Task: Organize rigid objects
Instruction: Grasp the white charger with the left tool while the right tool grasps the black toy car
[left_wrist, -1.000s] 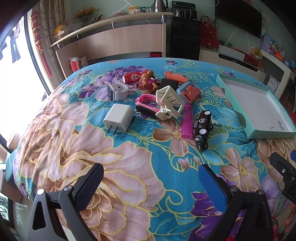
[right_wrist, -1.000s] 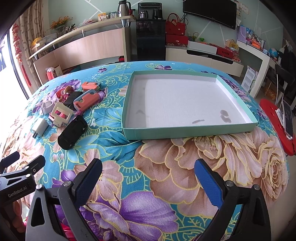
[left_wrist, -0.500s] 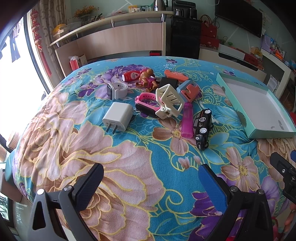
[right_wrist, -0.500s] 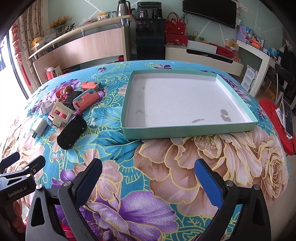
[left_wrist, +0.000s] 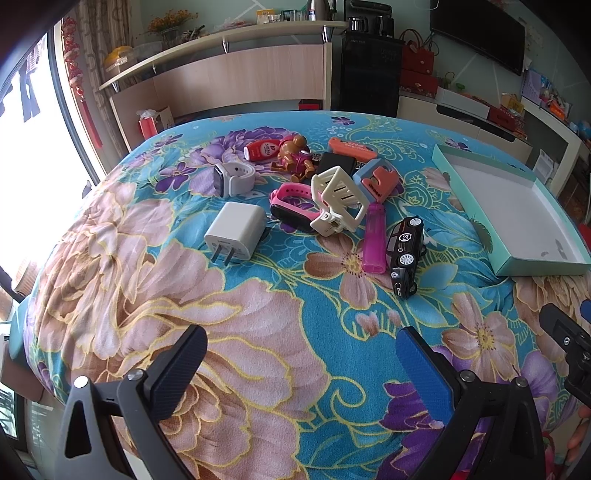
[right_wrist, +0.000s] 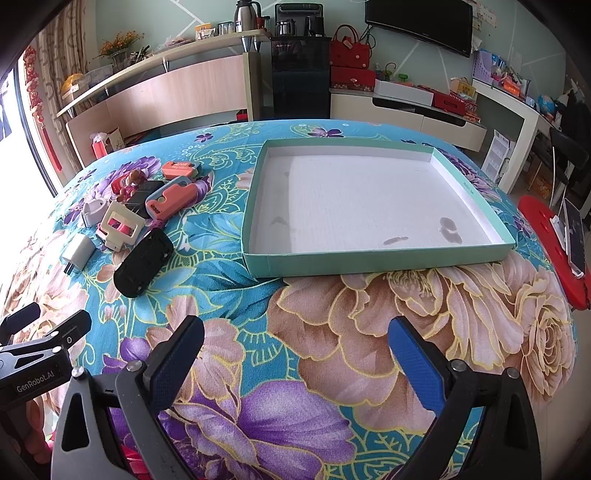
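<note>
Both spread wide and empty: left gripper (left_wrist: 301, 354) low over the near edge of the flowered bedspread (left_wrist: 236, 332), right gripper (right_wrist: 295, 345) likewise, just short of the shallow green tray (right_wrist: 373, 264). Nothing in the tray yet; the clutter heaped toward the far-left part of the bedspread, with white charger (left_wrist: 236, 230), pink lighter (left_wrist: 373, 239) and black toy car (left_wrist: 404, 249) nearest the near edge. Best to begin with the car, closest to the tray: straddle its narrow sides, close firmly, lift clear of the lighter just beside it.
</note>
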